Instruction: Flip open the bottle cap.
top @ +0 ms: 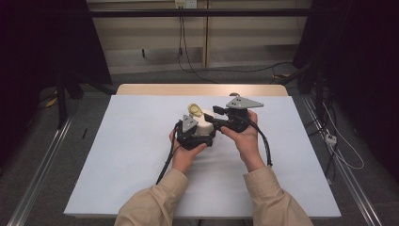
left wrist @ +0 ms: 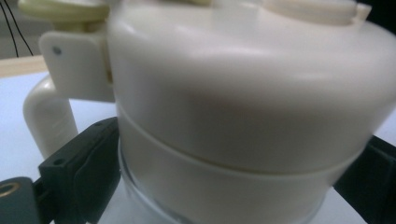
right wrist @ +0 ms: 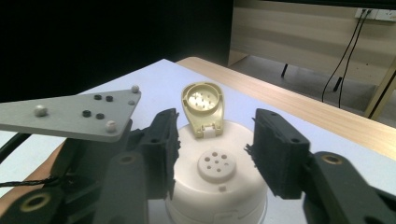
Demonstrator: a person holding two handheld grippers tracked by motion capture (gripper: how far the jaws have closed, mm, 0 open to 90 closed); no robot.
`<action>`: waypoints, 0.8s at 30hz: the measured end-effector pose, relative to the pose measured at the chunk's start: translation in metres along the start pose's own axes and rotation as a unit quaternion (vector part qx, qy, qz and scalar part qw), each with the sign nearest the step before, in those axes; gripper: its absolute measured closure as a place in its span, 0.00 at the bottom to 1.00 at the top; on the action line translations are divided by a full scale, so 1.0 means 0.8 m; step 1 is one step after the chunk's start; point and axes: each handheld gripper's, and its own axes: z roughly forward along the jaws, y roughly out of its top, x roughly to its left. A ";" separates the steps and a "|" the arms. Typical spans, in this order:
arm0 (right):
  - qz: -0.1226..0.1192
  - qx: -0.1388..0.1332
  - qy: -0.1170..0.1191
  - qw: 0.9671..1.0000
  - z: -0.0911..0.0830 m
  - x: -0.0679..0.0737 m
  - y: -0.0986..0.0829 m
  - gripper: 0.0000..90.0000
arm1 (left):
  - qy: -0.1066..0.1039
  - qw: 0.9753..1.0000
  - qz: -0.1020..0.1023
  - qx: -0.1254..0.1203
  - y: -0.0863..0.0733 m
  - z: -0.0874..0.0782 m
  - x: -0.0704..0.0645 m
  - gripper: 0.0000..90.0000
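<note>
Jar (top: 203, 126) clamped by left gripper (top: 196, 137); yellow flip cap (right wrist: 203, 103) raised.

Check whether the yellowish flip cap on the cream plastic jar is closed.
No, the yellowish flip cap stands hinged open above the holed spout.

cream jar (top: 203, 126), yellowish flip lid (right wrist: 204, 103), black jaws

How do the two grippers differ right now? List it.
The left gripper is shut on the white jar, its jaws pressed against the jar's sides; the right gripper is open, jaws apart above the jar's lid, gripping nothing. The left sits low beside the jar; the right hovers higher. Both are black, hand-held and carry a grey plate.
</note>
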 end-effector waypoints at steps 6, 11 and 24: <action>0.005 0.001 0.009 1.000 -0.006 0.003 -0.005 0.41 | -0.012 1.000 0.007 0.028 -0.002 -0.006 0.004 0.04; -0.001 0.011 0.013 1.000 -0.017 0.006 -0.013 0.32 | -0.022 0.999 -0.003 0.025 -0.002 -0.016 0.007 0.05; 0.015 0.021 0.018 1.000 -0.063 -0.001 -0.057 0.25 | -0.039 0.998 0.027 0.031 -0.007 -0.069 0.014 0.06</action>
